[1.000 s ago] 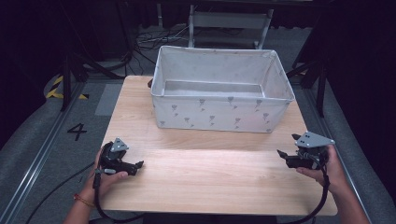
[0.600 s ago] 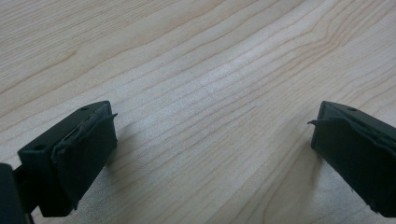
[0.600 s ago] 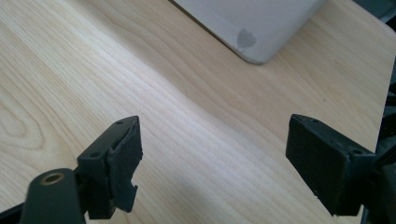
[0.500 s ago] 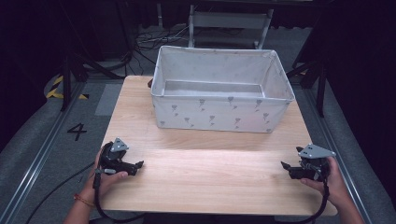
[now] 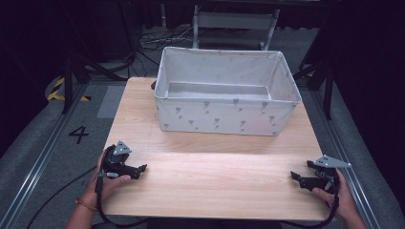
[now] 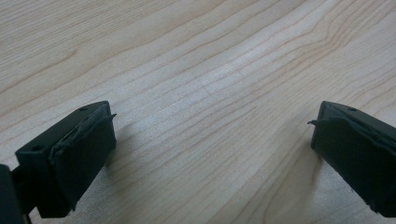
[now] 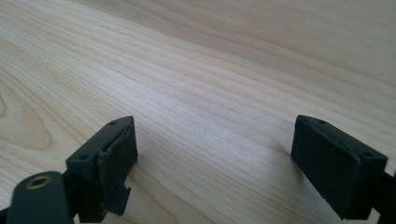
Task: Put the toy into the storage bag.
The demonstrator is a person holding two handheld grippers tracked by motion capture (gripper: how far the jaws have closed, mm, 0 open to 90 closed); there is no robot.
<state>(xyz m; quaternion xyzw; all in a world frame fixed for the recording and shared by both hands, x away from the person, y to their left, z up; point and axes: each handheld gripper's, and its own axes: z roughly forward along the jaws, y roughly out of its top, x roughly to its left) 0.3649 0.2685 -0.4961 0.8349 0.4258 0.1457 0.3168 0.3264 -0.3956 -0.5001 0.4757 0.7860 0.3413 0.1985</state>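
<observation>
My left gripper (image 5: 142, 168) rests on the wooden table (image 5: 215, 167) near its front left corner, held in a hand, jaws pointing right. In the left gripper view its jaws (image 6: 210, 140) stand wide apart over bare wood, open. My right gripper (image 5: 293, 176) lies low at the table's front right corner, jaws pointing left. In the right gripper view its jaws (image 7: 215, 154) are wide apart with nothing between them; they have just been opening. A white fabric bin (image 5: 224, 117) with a grey print stands at the back of the table.
The bin takes up most of the table's far half. A metal frame (image 5: 234, 19) stands behind the table. Grey floor with rails runs along both sides, with a painted 4 (image 5: 79, 134) on the left.
My right gripper has come down and toward the table's front edge, ending low on the wood. The left gripper has stayed where it was.
</observation>
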